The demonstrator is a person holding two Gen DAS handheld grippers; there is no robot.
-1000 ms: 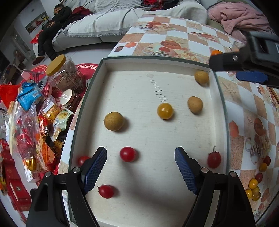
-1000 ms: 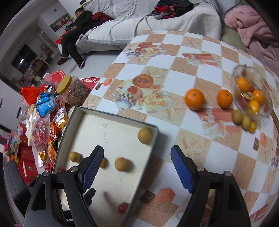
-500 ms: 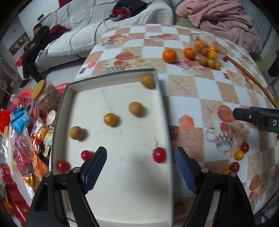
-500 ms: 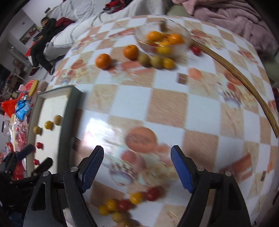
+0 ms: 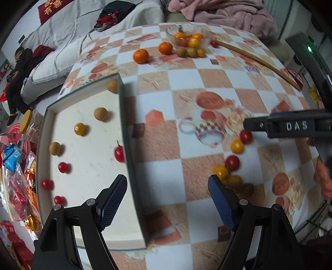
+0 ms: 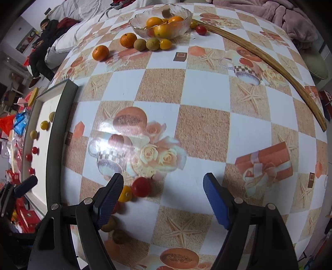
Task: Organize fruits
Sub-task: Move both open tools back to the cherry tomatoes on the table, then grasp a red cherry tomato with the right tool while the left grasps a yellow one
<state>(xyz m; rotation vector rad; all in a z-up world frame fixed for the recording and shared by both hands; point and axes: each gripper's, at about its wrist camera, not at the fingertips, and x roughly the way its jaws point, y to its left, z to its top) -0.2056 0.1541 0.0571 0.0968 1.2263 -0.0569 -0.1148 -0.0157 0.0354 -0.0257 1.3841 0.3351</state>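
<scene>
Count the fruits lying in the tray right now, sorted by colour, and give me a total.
Red fruits: 4
Brown fruits: 3
Yellow fruit: 1
Total in the tray: 8

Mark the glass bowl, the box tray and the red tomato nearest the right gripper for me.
glass bowl (image 6: 182, 15): right wrist view, on its right rim.
box tray (image 5: 124, 116): left wrist view, on its right wall.
red tomato (image 6: 141, 187): right wrist view, on its middle, beside the left finger.
</scene>
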